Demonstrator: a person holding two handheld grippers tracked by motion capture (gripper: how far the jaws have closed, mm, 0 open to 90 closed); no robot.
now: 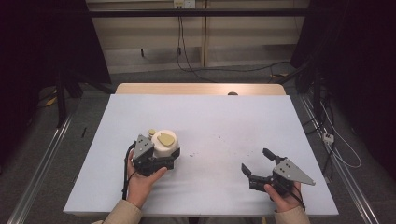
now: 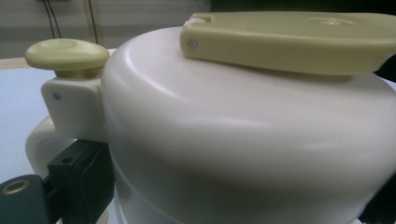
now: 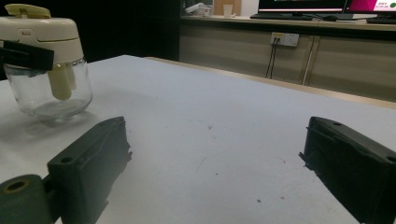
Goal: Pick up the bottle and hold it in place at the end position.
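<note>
Jar (image 1: 164,145): stood left of centre in the high view, on the table (image 1: 219,121). White domed lid (image 2: 243,130), glass body below seen in the right gripper view (image 3: 44,91), upper left of that frame.
Lid details: pale yellow flap (image 2: 299,39) lay flat on top; a yellow knob (image 2: 67,53) sat on a white bracket at the upper left of the left gripper view.
Left gripper (image 1: 156,161): you held it low and left of centre in the high view, pressed up to the jar's near side. Its jaws sat either side of the jar at lid level; one black jaw showed at the lower left of its own view, against the lid. In the right gripper view a black jaw crossed the lid's rim. Clamped on the jar, as far as the frames told.
Left hand (image 1: 140,179): wrapped under the gripper, bottom left.
Right gripper (image 1: 256,164): lower right in the high view, well apart from the jar, just above the table. Jaws wide apart, nothing between them but bare table.
Right hand (image 1: 282,193): gripped from below, bottom right.
Table surface: pale sheet with small dark specks (image 1: 219,140) near centre.
</note>
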